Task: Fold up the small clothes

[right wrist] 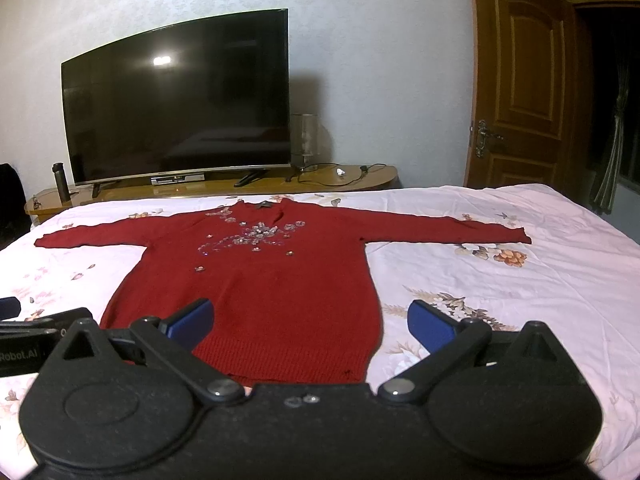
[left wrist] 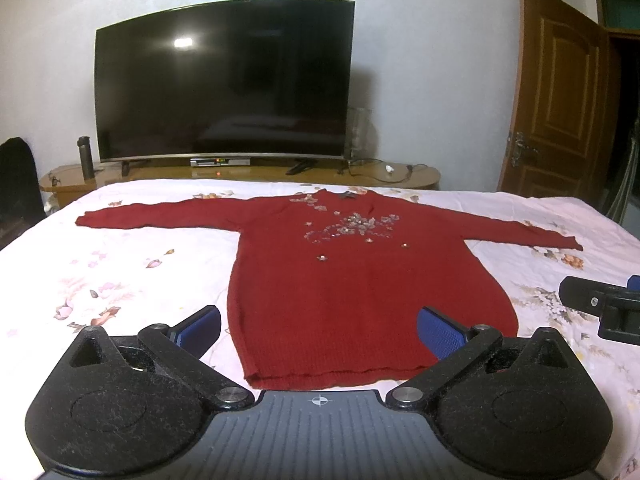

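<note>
A red knit sweater (left wrist: 344, 280) with sequin flowers on the chest lies flat on the bed, sleeves spread left and right, hem nearest me. It also shows in the right wrist view (right wrist: 260, 280). My left gripper (left wrist: 320, 326) is open and empty, hovering above the hem. My right gripper (right wrist: 310, 322) is open and empty, above the hem's right corner. The right gripper's body shows at the right edge of the left wrist view (left wrist: 604, 308). The left gripper's body shows at the left edge of the right wrist view (right wrist: 36, 336).
The bed has a pale floral sheet (left wrist: 120, 272). Beyond it a wooden TV stand (left wrist: 240, 172) carries a large black TV (left wrist: 224, 80), a dark bottle (left wrist: 86, 158) and cables. A brown door (right wrist: 524, 80) stands open at the right.
</note>
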A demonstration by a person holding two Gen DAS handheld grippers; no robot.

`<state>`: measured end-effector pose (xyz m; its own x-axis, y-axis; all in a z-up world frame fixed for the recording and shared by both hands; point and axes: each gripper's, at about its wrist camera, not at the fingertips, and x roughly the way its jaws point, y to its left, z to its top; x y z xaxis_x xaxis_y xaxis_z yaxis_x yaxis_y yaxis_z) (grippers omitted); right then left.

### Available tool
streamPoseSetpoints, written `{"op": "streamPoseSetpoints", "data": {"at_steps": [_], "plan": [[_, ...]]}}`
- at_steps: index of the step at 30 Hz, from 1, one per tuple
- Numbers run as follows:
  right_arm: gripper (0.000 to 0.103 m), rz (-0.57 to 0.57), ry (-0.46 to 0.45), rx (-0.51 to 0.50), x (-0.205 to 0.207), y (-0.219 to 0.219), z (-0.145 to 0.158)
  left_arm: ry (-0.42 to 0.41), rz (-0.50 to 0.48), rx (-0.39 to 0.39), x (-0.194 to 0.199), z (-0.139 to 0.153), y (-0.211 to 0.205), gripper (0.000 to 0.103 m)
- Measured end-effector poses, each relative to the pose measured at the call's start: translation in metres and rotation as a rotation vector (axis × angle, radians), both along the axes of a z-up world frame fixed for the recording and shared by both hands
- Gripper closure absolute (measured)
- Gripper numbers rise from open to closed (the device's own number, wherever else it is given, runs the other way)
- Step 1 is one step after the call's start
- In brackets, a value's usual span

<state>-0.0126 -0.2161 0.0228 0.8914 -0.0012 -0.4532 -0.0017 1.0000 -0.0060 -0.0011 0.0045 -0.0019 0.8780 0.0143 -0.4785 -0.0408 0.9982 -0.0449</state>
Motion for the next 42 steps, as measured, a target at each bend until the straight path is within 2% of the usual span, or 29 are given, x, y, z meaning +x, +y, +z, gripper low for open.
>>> {"op": "streamPoseSetpoints", "data": {"at_steps": [36,39,42], "plan": [[0.0,0.022,0.009,-0.005,0.004,0.007,-0.001,0.003,0.009,0.0,0.002,0.0,0.002,0.0],[0.0,0.021,0.009,-0.004,0.004,0.007,-0.002,0.013,-0.011,0.008,0.005,0.0,0.002,0.0],[0.0,0.014,0.015,0.002,0.008,0.002,-0.003,-0.029,-0.02,-0.014,0.01,0.006,0.003,0.0]]}}
